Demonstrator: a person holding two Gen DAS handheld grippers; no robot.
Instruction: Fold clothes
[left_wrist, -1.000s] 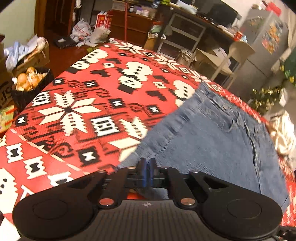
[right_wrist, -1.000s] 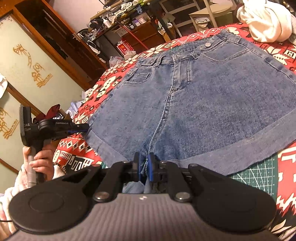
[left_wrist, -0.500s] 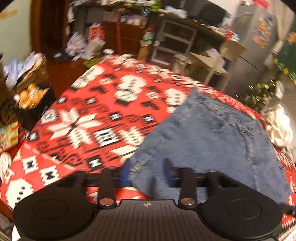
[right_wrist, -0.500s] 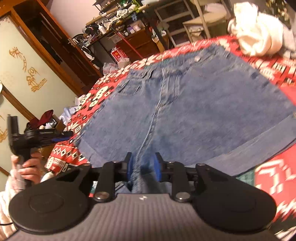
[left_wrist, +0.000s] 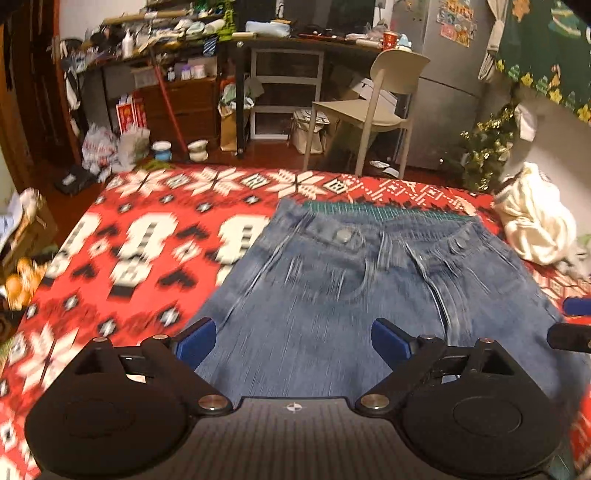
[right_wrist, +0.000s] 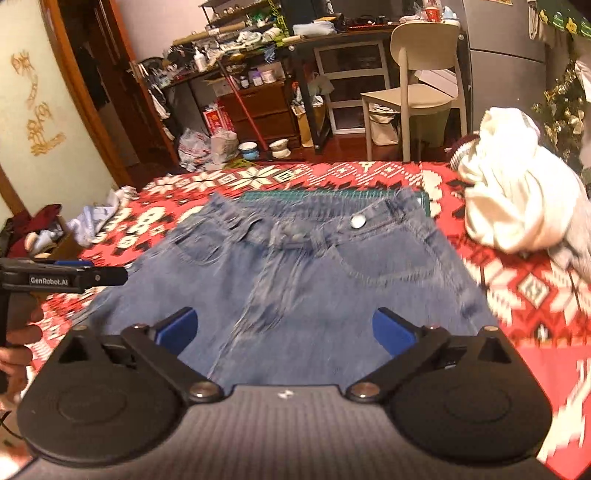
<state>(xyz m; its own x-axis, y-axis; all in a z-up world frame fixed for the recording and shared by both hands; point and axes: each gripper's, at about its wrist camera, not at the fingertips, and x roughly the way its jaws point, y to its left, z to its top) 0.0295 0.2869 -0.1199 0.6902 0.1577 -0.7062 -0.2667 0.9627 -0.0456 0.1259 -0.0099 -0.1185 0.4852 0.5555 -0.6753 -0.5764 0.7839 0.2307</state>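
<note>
Your denim shorts (right_wrist: 295, 295) lie spread flat and unfolded on the red patterned tabletop (left_wrist: 129, 258), waistband far. Left gripper (left_wrist: 293, 343) and right gripper (right_wrist: 284, 332) hover above, jaws just opened wide, clamping nothing. Folding looks yet to begin.
</note>
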